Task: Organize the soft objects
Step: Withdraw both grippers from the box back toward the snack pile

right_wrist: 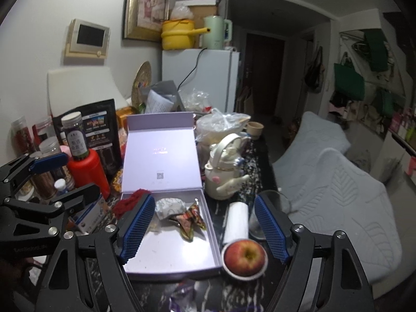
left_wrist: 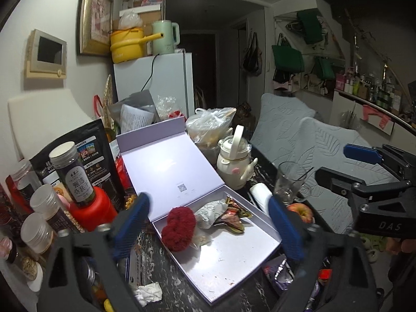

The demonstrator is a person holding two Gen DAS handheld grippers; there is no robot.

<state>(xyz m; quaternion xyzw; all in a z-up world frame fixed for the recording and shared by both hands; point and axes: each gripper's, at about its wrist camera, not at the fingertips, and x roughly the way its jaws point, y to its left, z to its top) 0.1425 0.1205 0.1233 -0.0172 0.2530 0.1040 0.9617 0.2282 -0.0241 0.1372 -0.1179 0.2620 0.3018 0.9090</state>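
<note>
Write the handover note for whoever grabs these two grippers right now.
Left gripper: open, holding nothing, above the box.
Right gripper: open, holding nothing.
In the open lavender gift box: red fluffy scrunchie, pale printed cloth bundle, patterned brown fabric piece, all at its far end.
Done: those three soft items are boxed.
Left: crumpled white tissue still on the table in front of the box; lid still open.

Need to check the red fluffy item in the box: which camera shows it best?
Left wrist view: the red fluffy item lies unobstructed in the open box. In the right wrist view, a blue finger pad covers most of it.
</note>
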